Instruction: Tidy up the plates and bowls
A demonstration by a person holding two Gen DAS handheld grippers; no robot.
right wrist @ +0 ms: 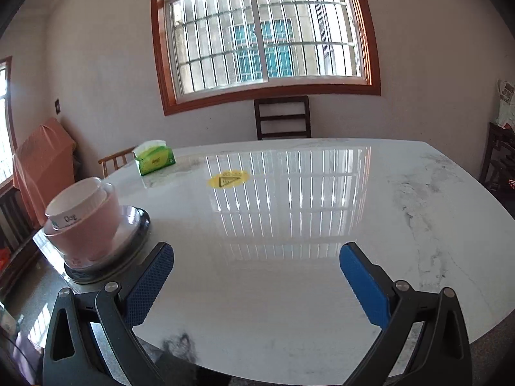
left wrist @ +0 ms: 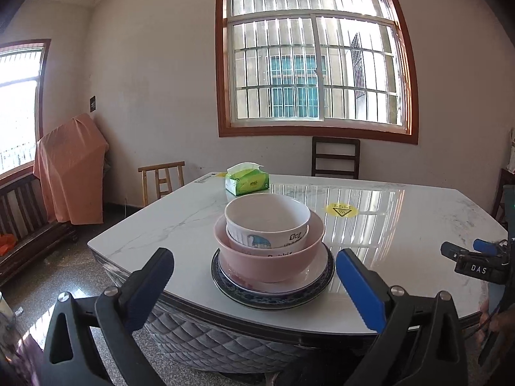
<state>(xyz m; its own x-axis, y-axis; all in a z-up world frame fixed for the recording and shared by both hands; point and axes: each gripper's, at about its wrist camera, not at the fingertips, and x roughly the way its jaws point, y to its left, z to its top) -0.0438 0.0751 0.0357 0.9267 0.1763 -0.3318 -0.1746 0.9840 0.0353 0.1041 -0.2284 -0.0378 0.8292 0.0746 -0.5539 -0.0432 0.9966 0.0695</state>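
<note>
A white printed bowl (left wrist: 267,222) sits inside a pink bowl (left wrist: 273,260). The pink bowl stands on a white plate (left wrist: 317,271), which lies on a blue-rimmed plate (left wrist: 273,302) near the table's front edge. My left gripper (left wrist: 254,270) is open and empty, its fingers on either side of the stack and nearer to me. In the right wrist view the stack is at the left: white bowl (right wrist: 75,201), pink bowl (right wrist: 88,231), dark-rimmed plate (right wrist: 135,241). My right gripper (right wrist: 257,267) is open and empty over bare table, right of the stack; it also shows in the left wrist view (left wrist: 473,259).
The white marble table (right wrist: 322,225) carries a green tissue pack (left wrist: 247,182) at the back and a yellow sticker (left wrist: 341,209). Chairs stand behind the table (left wrist: 335,157) and at its left (left wrist: 162,178). An orange-covered object (left wrist: 69,173) and a bench are at the left wall.
</note>
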